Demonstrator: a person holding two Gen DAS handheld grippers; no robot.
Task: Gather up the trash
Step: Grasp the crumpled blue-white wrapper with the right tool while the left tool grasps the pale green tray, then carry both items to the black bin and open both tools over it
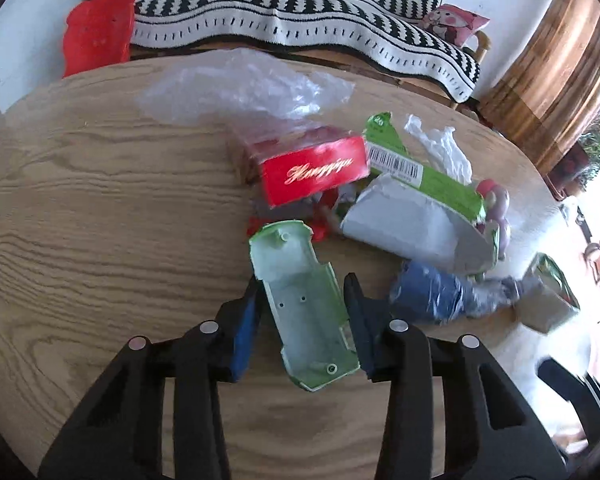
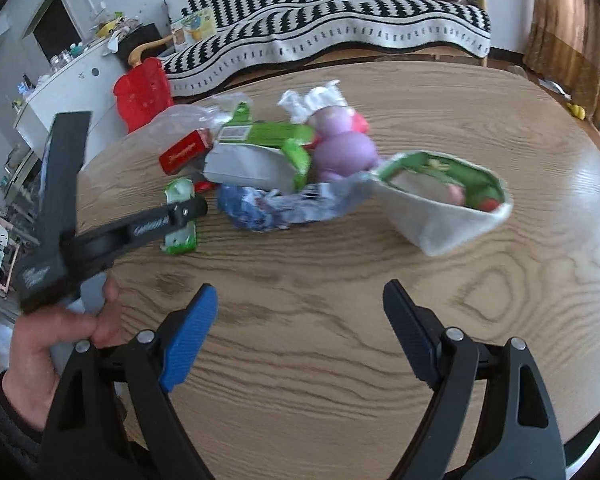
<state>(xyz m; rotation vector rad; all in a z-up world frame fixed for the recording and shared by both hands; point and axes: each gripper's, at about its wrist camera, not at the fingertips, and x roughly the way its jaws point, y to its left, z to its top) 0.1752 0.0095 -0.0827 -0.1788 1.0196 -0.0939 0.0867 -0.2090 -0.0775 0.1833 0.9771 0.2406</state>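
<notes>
Wooden table (image 1: 100,208) carries the litter; my left claw (image 1: 304,292) has its pads pressed on a green plastic shell (image 1: 300,304), just before the red box (image 1: 316,172). My right claw (image 2: 300,300) gapes wide and empty, near that box's right-hand neighbour, a torn green carton (image 2: 444,200).

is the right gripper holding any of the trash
No, the right gripper stands wide open over bare wooden table, with nothing between its pads and the trash pile lying farther off.
</notes>
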